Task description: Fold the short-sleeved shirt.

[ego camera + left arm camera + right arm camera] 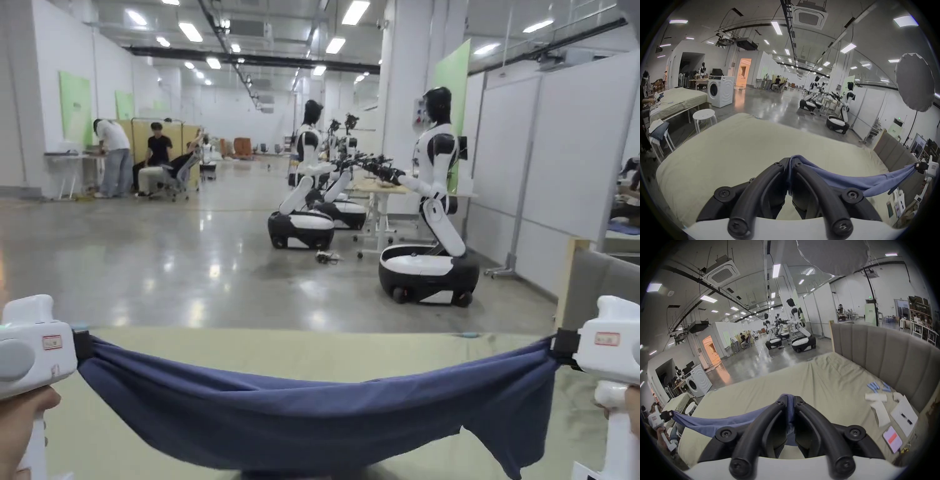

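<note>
Both hand-held grippers — left [790, 160], right [790, 398] — clamp shirt [312, 412].

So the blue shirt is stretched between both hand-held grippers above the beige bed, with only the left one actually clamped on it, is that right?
Not quite: both are clamped. The right hand-held gripper pinches the blue shirt between its jaws in the right gripper view, as the left hand-held gripper does, above the beige bed.

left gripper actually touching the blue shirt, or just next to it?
Touching. In the left gripper view, the left gripper has both jaws closed on a bunched edge of the blue shirt, with cloth pinched between them.
</note>
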Action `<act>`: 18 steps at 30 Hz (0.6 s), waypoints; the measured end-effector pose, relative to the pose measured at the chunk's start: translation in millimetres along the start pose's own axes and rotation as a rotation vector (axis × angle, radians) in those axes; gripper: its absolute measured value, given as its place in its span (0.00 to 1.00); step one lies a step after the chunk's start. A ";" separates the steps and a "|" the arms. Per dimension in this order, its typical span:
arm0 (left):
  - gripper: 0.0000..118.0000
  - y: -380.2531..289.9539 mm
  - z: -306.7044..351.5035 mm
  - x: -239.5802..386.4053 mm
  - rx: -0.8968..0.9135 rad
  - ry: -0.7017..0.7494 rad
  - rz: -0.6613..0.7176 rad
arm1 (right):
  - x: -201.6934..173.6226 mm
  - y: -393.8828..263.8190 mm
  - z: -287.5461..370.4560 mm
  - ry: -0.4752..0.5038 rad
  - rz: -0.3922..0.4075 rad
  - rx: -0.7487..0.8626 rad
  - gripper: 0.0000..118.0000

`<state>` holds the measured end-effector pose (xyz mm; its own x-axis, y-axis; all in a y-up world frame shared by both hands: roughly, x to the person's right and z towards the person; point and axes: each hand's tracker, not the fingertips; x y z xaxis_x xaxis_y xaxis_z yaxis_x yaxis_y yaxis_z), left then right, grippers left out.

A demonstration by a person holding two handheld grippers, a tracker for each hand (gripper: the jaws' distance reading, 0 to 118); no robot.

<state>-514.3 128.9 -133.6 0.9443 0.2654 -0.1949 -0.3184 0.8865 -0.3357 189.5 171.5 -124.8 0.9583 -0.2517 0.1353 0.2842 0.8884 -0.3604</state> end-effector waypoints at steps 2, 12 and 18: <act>0.04 -37.9 28.4 -14.1 -0.039 0.010 -0.023 | 18.9 -36.4 17.2 0.001 -0.023 -0.039 0.07; 0.04 -253.9 90.3 -113.8 -0.355 0.145 -0.022 | 84.7 -263.2 55.4 -0.143 0.003 -0.367 0.07; 0.49 -276.0 105.3 -110.5 -0.347 0.125 -0.054 | 96.4 -296.6 67.9 -0.144 -0.048 -0.339 0.22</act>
<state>-521.9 -105.1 77.6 0.9498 0.1543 -0.2722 -0.2980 0.7111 -0.6368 195.5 -90.2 57.8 0.9364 -0.2118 0.2797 0.3457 0.6935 -0.6322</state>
